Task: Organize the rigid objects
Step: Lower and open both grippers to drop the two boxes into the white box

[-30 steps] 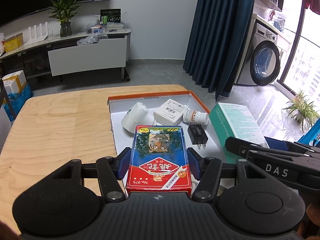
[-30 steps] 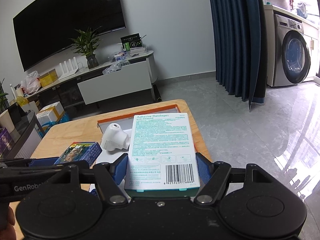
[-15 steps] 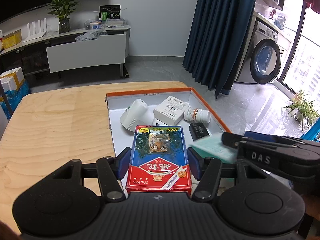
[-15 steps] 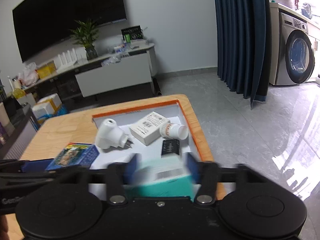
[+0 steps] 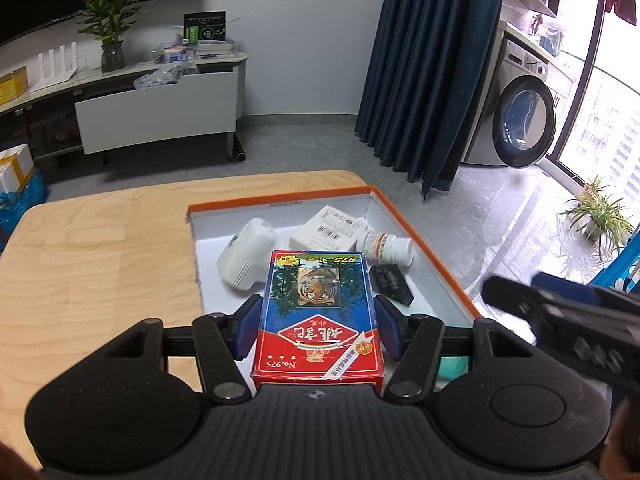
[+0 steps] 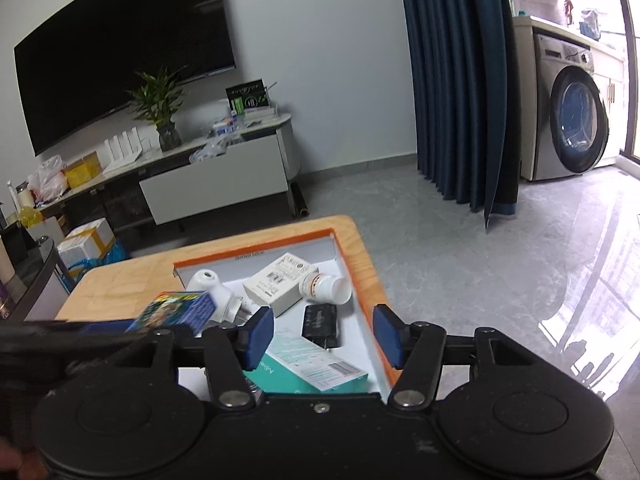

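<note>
The playing-card box (image 5: 318,316), tiger on its red-and-blue face, sits clamped between the blue pads of the left gripper (image 5: 318,322), held just above the near end of the orange-rimmed tray (image 5: 424,246); this looks like the placing step, with the cards next to go in; the free white floor shows near the tray's left side, in front of the white plug-in adapter (image 5: 246,258), so the next move calls for lowering the box there, flat, without knocking that adapter or the black charger (image 5: 390,282), then easing the jaws apart.

Over on the other side, the teal adhesive-bandage box (image 6: 316,372) already lies flat in the tray's near right corner, beneath the right gripper (image 6: 322,336); its jaws are opening, pads standing clear of the box on both sides, nothing pinched between them, so that piece is delivered.

Further up the tray: the white carton (image 6: 280,282) with its barcode label, the pill bottle (image 6: 326,288) on its side touching it, the black charger in front; all loose, none stacked.

The tray rests at the right end of the pale wooden bench (image 5: 100,264); beyond that, grey floor, a dark blue curtain (image 5: 432,68) and a washing machine (image 6: 576,120).
</note>
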A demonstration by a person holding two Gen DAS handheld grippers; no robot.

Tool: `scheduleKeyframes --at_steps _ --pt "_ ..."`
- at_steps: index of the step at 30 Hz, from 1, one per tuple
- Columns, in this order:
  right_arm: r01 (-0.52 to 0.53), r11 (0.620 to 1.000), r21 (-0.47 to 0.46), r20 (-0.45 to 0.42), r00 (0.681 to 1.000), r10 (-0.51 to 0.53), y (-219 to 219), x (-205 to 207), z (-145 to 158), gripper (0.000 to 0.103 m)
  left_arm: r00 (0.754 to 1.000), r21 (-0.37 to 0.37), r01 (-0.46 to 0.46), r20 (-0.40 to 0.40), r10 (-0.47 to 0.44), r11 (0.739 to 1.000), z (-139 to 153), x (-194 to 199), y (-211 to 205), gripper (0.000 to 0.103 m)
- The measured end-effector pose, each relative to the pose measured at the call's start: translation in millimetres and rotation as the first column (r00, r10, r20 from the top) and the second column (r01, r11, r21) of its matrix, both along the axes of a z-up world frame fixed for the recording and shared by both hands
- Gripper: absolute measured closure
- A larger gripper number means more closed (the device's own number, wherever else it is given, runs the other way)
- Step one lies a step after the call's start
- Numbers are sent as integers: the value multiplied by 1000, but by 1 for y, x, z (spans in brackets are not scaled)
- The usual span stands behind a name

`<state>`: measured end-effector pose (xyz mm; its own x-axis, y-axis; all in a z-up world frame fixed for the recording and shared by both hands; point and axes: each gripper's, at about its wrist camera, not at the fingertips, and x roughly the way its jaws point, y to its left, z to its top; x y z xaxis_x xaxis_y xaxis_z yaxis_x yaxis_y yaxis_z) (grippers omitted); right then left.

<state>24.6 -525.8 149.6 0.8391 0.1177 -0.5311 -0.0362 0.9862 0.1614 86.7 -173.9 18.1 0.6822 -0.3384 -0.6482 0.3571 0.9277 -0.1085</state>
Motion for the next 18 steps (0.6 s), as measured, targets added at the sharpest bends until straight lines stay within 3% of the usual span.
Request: scheduleKeyframes --at_steps 6,12,18 --pt "6 1000 0 14 1000 -6 -4 -10 5 30 1000 21 31 -5 -30 999 -1 22 -20 43" --pt "7 1000 0 19 1000 -7 -6 -18 11 25 998 12 55 44 -55 998 16 15 -24 42" --pt "-19 1000 -3 31 999 19 -10 -36 20 21 999 6 -2 37 2 1000 27 -16 -10 21"
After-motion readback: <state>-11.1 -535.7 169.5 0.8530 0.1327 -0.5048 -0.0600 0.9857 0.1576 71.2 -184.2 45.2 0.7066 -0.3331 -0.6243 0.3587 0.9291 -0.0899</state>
